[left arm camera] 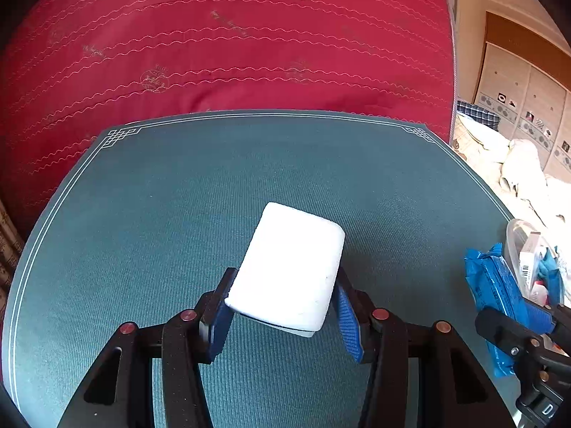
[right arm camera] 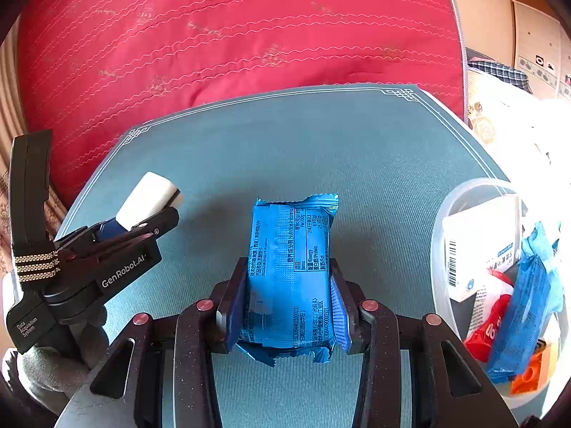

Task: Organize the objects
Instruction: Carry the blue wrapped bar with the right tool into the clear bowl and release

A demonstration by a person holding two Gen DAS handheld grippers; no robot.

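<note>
Currently the left gripper (left arm camera: 285, 314) is closed part-way on a white block (left arm camera: 289, 267): the block sits between the two blue-padded fingers (left arm camera: 348, 324), both pads pressing its long sides, and most of its length projects forward beyond the fingertips above the green worktop (left arm camera: 142, 196). The right gripper (right arm camera: 289, 306) is likewise closed on a blue snack packet (right arm camera: 291, 271), gripped across its width near the rear half, with its crimped front end extending past the fingers (right arm camera: 235, 303) and its rear end overhanging toward the camera. In the right wrist view, the left gripper appears at the left edge, held by a gloved hand (right arm camera: 53, 367). A clear plastic container (right arm camera: 460, 207) stands on the right side of the worktop, holding a white box, a second blue packet, a red packet and an orange brick. A red quilted bed (left arm camera: 232, 42) lies behind the worktop.
</note>
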